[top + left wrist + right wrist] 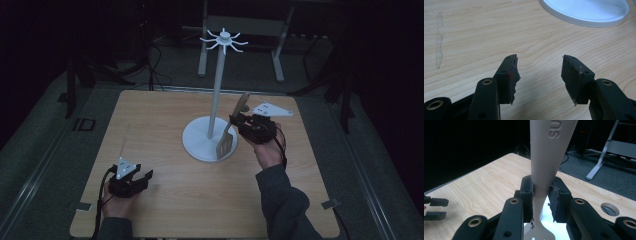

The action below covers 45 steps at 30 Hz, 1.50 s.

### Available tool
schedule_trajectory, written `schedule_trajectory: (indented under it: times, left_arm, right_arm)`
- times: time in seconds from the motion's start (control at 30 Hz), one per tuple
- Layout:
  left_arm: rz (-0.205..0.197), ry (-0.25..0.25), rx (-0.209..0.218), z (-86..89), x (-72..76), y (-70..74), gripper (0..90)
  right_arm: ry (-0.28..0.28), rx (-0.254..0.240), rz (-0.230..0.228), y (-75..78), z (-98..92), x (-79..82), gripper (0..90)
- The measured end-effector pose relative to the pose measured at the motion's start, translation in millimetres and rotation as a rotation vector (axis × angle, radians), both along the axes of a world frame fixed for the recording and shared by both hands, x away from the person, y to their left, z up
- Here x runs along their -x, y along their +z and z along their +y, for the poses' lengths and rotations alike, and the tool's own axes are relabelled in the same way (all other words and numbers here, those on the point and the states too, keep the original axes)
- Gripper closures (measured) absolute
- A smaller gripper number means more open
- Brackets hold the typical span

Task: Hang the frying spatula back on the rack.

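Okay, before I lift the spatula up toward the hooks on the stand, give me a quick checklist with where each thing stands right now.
1. Right gripper shut on the spatula: ok, the fingers clamp its handle on both sides.
2. Spatula upright: not ok, it tilts, blade down by the stand's base.
3. Hanging hole in the handle end: cannot tell, the end is out of frame.
4. Hooks free: ok, nothing hangs on them.
5. Left gripper out of the way: ok, open, near the table's front left, apart from the stand.

Matt wood-grain table (165,130), smooth plastic spatula (549,152)
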<state>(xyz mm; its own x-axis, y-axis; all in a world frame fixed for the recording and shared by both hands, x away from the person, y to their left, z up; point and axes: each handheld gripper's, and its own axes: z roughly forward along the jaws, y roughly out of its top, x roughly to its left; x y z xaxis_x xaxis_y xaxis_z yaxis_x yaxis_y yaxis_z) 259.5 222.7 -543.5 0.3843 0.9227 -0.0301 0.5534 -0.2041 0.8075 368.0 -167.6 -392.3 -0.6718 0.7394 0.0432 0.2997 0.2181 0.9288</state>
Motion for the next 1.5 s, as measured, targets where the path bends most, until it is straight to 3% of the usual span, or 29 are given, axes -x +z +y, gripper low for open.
schedule_trajectory:
  times: [1.5]
  left_arm:
    - [-0.002, 0.009, 0.001, 0.8, 0.0, 0.0, 47.0]
  right_arm:
    - [-0.047, 0.025, -0.066, 47.5, 0.2, -28.6, 74.3]
